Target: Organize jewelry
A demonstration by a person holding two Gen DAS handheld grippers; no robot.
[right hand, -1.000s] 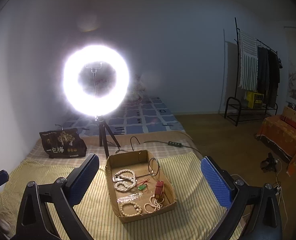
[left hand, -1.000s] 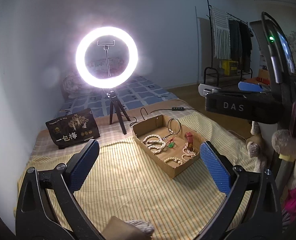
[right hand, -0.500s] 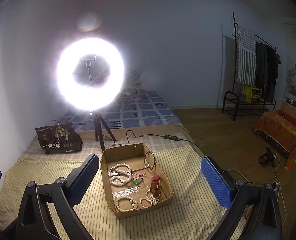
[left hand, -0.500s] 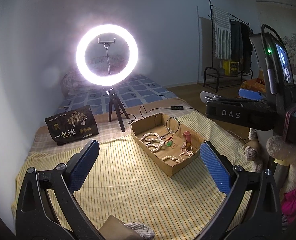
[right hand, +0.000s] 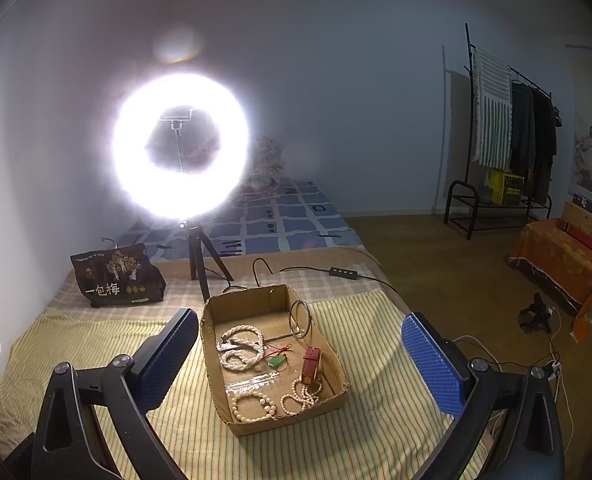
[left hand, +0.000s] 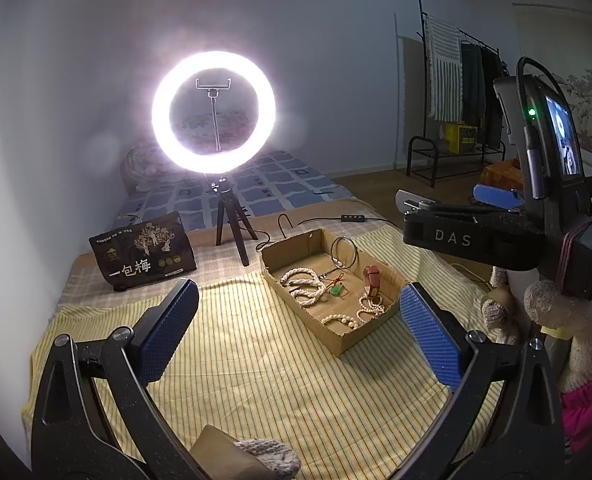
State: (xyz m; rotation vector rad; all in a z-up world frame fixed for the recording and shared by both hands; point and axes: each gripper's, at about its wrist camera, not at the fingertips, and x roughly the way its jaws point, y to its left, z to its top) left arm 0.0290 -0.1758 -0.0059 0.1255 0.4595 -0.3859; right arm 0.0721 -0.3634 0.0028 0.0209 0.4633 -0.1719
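Now both cameras have come nearer the cardboard box [right hand: 273, 364] in the bed's middle, where the jewelry [right hand: 243, 346] lies, while the left gripper [left hand: 296, 322] and right gripper [right hand: 298, 350] hang open and empty.

a shallow open cardboard box [right hand: 232, 312] lies flat on the striped cloth, ahead of the right gripper [right hand: 300, 356] and between its spread fingers; for the left gripper [left hand: 298, 322] it sits ahead, toward its right finger. inside: a coiled white bead necklace [right hand: 242, 346], a thin metal bangle [right hand: 300, 319] leaning upright against the wall, a green pendant on red cord [right hand: 277, 361], a red-brown watch strap [right hand: 310, 364], and two pale bead bracelets [right hand: 253, 400] nearest the gripper.
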